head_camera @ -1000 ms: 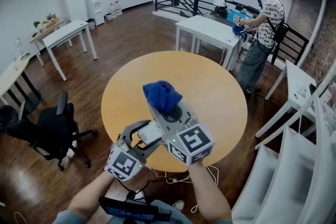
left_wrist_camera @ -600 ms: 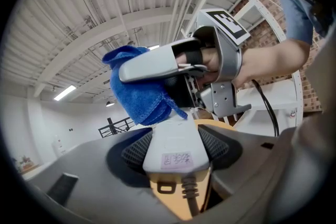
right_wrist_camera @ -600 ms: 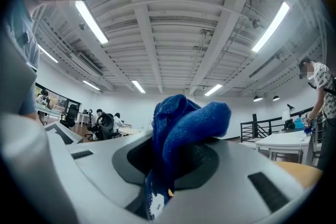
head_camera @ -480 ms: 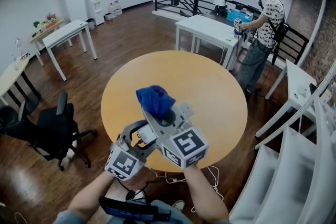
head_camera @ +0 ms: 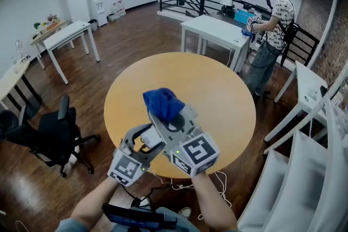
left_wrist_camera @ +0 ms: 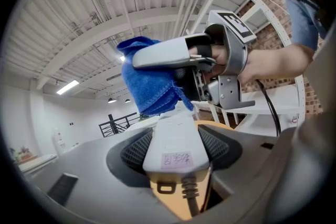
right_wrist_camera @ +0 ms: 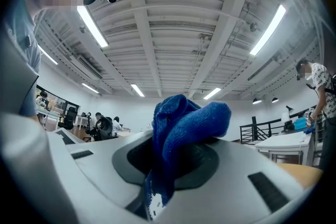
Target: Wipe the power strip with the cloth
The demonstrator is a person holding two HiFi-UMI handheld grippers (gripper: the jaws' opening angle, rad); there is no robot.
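Observation:
In the head view my left gripper [head_camera: 144, 137] is held up above the near edge of the round wooden table [head_camera: 217, 95], shut on a white power strip [head_camera: 150, 139]. My right gripper [head_camera: 167, 118] crosses over it from the right, shut on a bunched blue cloth [head_camera: 162, 104]. The cloth rests on the strip's far end. In the left gripper view the power strip [left_wrist_camera: 176, 143] lies between the jaws, its cord leading back toward the camera, with the cloth [left_wrist_camera: 148, 83] at its far end. In the right gripper view the cloth [right_wrist_camera: 181, 128] fills the jaws.
A person [head_camera: 274, 13] with a headset stands at a white table [head_camera: 215, 30] at the back right. A black office chair [head_camera: 54, 133] is on the floor at left, more white tables [head_camera: 68, 35] behind it. White shelving [head_camera: 304, 171] runs along the right. Cable [head_camera: 217, 179] hangs under the round table.
My right gripper and the blue cloth have shifted a little to the left and nearer along the power strip. My left gripper has barely moved.

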